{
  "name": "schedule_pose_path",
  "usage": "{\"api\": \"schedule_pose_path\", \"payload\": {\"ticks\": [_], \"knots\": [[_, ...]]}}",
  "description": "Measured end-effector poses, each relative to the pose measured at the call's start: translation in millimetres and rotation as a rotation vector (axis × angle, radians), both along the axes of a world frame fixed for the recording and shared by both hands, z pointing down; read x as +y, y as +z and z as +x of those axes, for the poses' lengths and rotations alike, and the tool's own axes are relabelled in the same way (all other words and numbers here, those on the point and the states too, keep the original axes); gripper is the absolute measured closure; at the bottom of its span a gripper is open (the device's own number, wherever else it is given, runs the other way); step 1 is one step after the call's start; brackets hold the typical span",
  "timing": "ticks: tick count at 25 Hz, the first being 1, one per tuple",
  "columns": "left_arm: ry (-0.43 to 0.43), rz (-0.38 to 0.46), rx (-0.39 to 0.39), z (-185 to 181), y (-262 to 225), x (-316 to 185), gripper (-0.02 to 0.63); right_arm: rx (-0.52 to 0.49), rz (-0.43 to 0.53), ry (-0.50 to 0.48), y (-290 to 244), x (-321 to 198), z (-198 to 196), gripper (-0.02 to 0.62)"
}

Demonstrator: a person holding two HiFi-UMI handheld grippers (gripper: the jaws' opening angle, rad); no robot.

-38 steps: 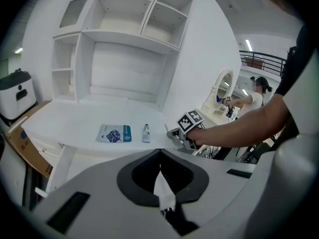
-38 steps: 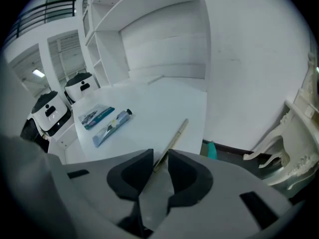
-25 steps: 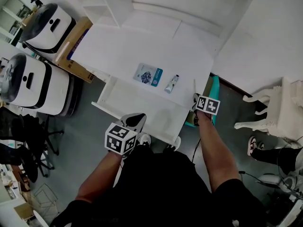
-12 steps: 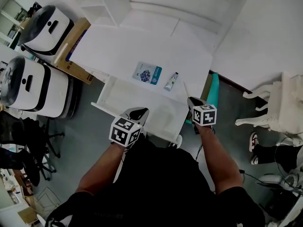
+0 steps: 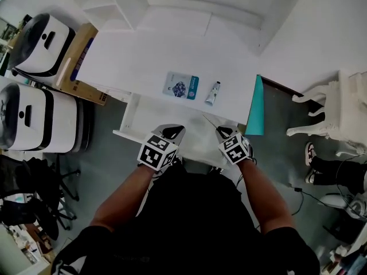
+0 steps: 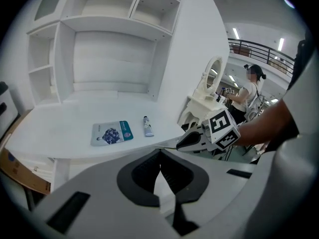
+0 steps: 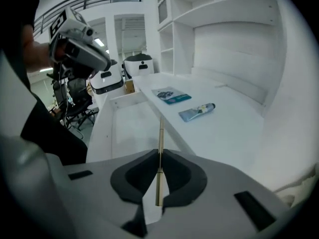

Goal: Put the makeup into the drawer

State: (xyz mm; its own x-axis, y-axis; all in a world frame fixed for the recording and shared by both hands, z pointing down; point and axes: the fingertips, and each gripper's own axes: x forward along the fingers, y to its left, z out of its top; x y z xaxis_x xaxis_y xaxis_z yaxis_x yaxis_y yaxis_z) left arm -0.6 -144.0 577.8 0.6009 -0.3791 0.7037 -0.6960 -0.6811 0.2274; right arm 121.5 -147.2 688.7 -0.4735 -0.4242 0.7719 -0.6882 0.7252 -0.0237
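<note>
Pinching a thin gold-coloured makeup pencil (image 7: 160,148) toward its back end, the right gripper (image 7: 159,185) has its jaws narrowed onto the stick and holds it over the open white drawer (image 7: 124,128) under the white table (image 7: 219,128), while the left gripper (image 6: 159,180) hangs alongside with jaws together on nothing. The pencil looks light, stiff and smooth, so it may pivot in so short a hold; nearer its middle would be steadier. A flat blue-and-white sachet (image 5: 180,85) and a small silver tube (image 5: 213,93) lie side by side on the table: the sachet probably limp, best taken by an edge, the tube apt to roll.
</note>
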Motion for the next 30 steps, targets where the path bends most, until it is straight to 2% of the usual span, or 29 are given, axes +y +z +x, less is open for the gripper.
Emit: {"api": "schedule_pose_path", "payload": {"ticks": [7,12,19,25,30], "knots": [[0.086,-0.015,0.003,-13,7,1,0.597,0.169,-0.077,-0.027,60,-4,-14,0.548],[0.069,-0.043,0.011,-33,10,-5,0.597,0.250,-0.098,-0.017,94,-19,-23,0.548],[0.027,-0.076,0.018,-53,16,-11,0.597,0.226,-0.143,0.083,126,-36,-29,0.548],[0.000,-0.081,0.015,-64,18,-15,0.597,0.253,-0.174,0.094,144,-39,-27,0.546],[-0.056,-0.081,0.022,-77,17,-21,0.597,0.275,-0.176,0.080,148,-41,-25,0.546]]}}
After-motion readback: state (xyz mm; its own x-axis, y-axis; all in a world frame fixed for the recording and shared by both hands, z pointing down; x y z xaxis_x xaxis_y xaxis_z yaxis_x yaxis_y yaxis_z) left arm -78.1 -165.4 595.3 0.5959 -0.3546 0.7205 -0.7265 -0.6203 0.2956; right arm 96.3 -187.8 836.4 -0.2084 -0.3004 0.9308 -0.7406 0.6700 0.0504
